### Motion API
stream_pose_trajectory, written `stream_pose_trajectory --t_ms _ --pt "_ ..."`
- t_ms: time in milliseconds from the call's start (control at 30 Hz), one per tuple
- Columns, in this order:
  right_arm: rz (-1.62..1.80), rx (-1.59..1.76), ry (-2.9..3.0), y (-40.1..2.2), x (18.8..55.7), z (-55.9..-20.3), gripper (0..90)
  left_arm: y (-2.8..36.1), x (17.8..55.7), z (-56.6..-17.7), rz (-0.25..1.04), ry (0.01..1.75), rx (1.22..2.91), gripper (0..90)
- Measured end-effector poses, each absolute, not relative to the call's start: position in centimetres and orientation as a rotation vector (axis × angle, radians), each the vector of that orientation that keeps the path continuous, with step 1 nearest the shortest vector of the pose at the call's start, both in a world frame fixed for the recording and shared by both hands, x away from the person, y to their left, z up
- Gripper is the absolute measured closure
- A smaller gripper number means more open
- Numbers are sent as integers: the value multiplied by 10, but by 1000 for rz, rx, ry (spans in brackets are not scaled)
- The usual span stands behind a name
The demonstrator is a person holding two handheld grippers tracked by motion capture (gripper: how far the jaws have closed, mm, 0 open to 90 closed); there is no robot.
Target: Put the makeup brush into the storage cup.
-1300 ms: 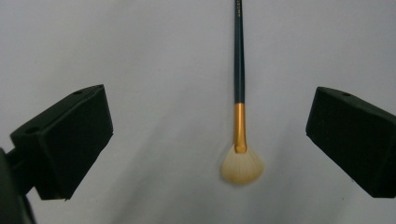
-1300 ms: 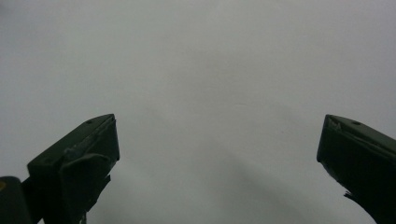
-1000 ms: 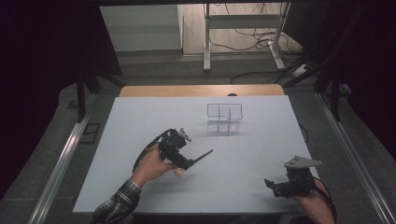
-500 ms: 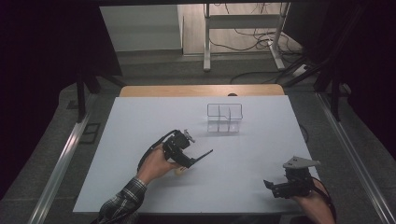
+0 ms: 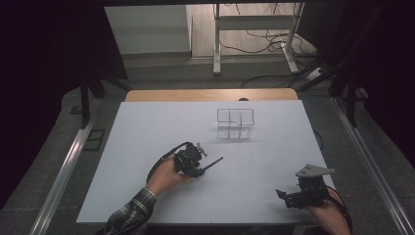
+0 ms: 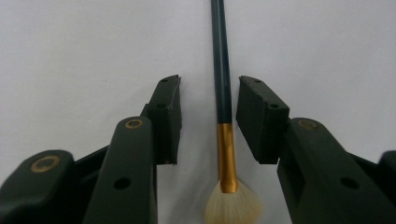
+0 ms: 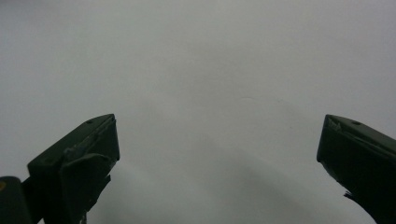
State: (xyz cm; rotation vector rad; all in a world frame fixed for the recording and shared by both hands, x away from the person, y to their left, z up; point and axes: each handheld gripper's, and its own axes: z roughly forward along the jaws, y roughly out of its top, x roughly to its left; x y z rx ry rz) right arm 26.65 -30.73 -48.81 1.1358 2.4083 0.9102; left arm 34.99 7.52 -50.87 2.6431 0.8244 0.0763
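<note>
— The left gripper's (image 6: 208, 116) fingers (image 6: 166, 119) had just been closing, and the brush (image 6: 223, 112) lay between them. Clamped?

— Not that I could see; narrow gaps seemed to remain on both sides. The brush lay flat on the white table (image 5: 147, 147), bristles toward the hand.

— And the right gripper (image 7: 217, 154)?

— Its jaws stood wide apart over bare table, well away from the brush.

A white surface (image 5: 147, 147) is bordered at its far edge by a wooden strip (image 5: 210, 95). Grey floor (image 5: 161, 63) is seen beyond, crossed by cables (image 5: 259, 36) near a metal stand (image 5: 254, 22). Both sides are lost in darkness.
</note>
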Motion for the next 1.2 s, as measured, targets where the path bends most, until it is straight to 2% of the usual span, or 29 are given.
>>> stream_pose_trajectory --t_ms 133,867,1200 --pt "908 1133 2412 -307 266 -488 0 73 346 -509 90 802 2657 827" --pt "897 1088 2426 -306 266 -489 0 82 342 -503 73 748 2617 834" --pt "910 1077 2423 -306 266 -488 0 95 334 -492 58 731 2531 833"
